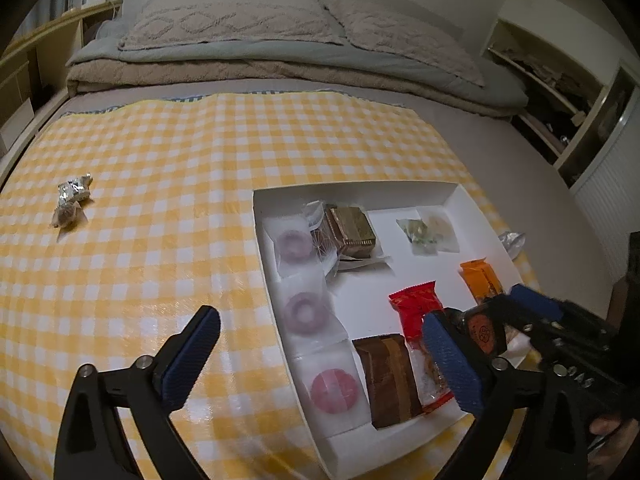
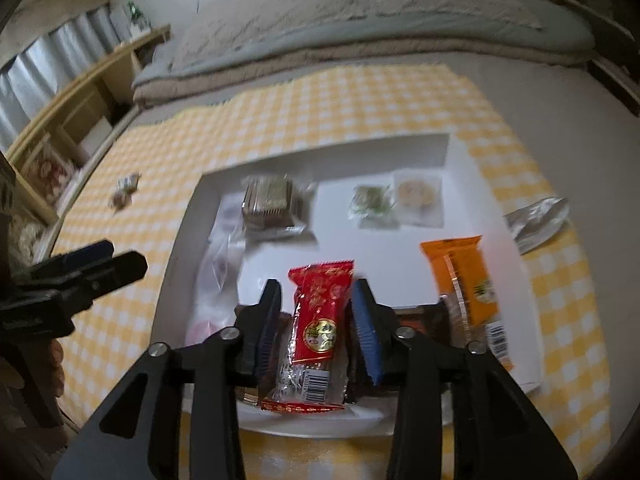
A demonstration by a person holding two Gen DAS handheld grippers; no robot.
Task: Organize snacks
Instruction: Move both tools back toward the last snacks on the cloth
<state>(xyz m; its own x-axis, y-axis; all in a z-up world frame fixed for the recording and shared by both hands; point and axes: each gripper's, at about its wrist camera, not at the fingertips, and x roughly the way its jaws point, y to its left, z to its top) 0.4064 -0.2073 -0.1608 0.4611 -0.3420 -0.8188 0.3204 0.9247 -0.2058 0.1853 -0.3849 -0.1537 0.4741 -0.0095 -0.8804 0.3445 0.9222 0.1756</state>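
Item: red foil snack packet (image 2: 320,320), lower centre, lying in shallow white cardboard box (image 2: 456,152). Right claw (image 2: 318,332) released, straddling it. Left claw (image 1: 320,360) spread, empty. Step: placement done; next, likely fetch silver-wrapped snack (image 1: 72,200), upper left.

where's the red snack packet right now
The red snack packet lies in the white box, near its front edge, between the brown packet on its left and the orange packet on its right; the right gripper's jaws straddle it.
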